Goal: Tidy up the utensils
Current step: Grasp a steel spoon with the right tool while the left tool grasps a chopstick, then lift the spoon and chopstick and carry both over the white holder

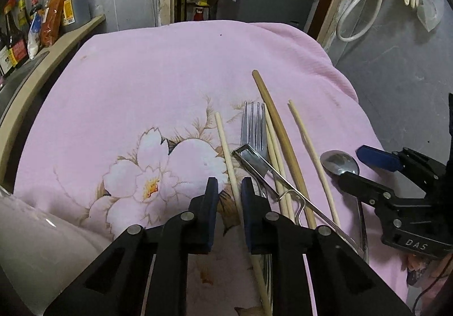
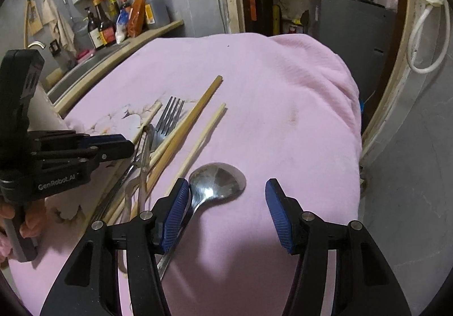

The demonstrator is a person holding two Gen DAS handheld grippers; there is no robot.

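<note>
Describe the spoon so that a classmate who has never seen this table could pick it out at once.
Start at the pink flowered cloth covering the table, then find the heap of utensils lying on it. The spoon lies at the heap's outer edge, beside the palest outlying chopstick. It alone has a round, shiny metal bowl; the fork has tines.

On the table's pink flowered cloth (image 1: pixel 158 80), the left claw (image 1: pixel 229 188) has a pale chopstick (image 1: pixel 226 148) between its nearly closed fingers, beside a fork (image 1: pixel 254 129), more chopsticks (image 1: pixel 283 143) and a spoon (image 1: pixel 339 163) under the right claw (image 1: pixel 365 165) near the right edge.
</note>
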